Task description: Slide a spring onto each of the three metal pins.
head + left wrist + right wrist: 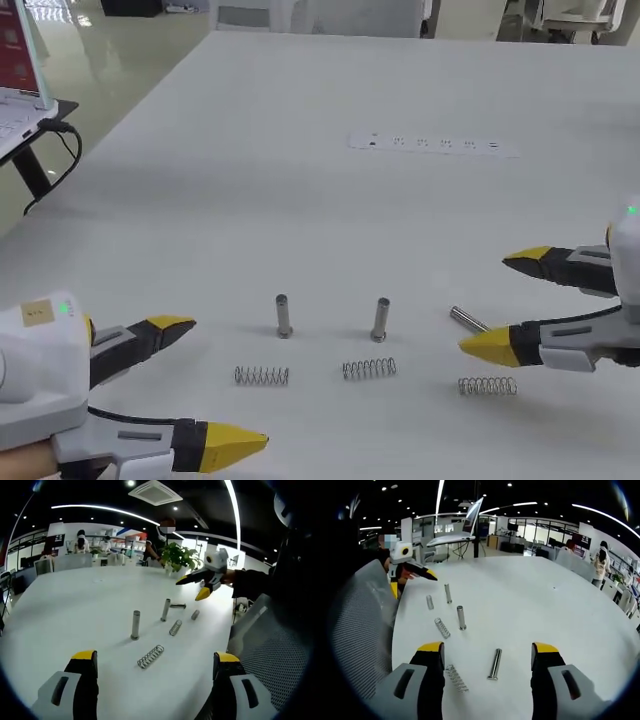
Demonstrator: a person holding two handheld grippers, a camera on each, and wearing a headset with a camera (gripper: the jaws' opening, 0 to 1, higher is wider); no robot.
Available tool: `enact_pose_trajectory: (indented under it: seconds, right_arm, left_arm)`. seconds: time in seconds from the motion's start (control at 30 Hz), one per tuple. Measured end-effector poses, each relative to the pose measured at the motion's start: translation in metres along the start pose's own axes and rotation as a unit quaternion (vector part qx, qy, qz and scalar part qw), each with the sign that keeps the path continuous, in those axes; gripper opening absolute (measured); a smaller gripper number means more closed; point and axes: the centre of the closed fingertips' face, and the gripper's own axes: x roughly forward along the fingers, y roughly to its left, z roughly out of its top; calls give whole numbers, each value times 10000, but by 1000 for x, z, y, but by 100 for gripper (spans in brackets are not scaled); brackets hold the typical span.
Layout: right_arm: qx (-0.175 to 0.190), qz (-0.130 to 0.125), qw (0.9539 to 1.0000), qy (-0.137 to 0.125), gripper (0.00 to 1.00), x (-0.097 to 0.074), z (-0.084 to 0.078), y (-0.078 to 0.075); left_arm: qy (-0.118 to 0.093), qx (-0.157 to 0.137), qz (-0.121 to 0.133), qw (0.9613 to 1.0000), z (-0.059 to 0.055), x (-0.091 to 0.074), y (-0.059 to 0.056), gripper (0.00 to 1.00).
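**Head view.** The left gripper (215, 382) is pointing across the white table (300, 200). Its jaws are gaping wide and gripping nothing. The right gripper (490, 303) is facing it from the far side, likewise spread wide and empty. Between them the first pin (283, 316) and second pin (380, 319) are standing upright. The third pin (467, 319) is lying flat, just beside the right gripper's lower jaw tip. Three springs are lying loose, apart from the pins. The first spring (261, 375) is ahead of the left gripper and the second spring (369, 369) is further along. The third spring (487, 385) is just under the right gripper's lower jaw.

**Left gripper view.** The first spring (151, 656) is lying straight ahead between the wide jaws, with the first pin (135, 625) standing just beyond it. The right gripper (190, 590) is showing at the far end of the row.

**Right gripper view.** The third pin (495, 663) is lying between the wide jaws, and the third spring (456, 677) is lying close to one jaw. The second pin (461, 617) is standing beyond them.
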Motion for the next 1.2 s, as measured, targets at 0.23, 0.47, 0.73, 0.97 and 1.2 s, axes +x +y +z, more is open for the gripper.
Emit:
enact_pose_trajectory:
  seconds: [0.23,0.47,0.73,0.97,1.2]
  right_arm:
    - [44,-123,9994,333,64,9,-11,-8]
    - [57,-214,9978,619,52,17,-18,-14]
    - [56,-344,9950,931,37,26,-25,-19]
    - [47,-334,9930,1129,28,37,-27,-18]
    - [93,-383,9902,1340,20,42,-34,-21]
  left_arm:
    - [-13,-3,-5,10000,1,0,0,93]
    - [-16,-8,-10,10000,1,0,-1,93]
    - [-33,-29,-17,10000,1,0,-1,92]
    - [-34,-38,-13,10000,1,0,-1,92]
    - [-37,-40,-6,10000,1,0,-1,92]
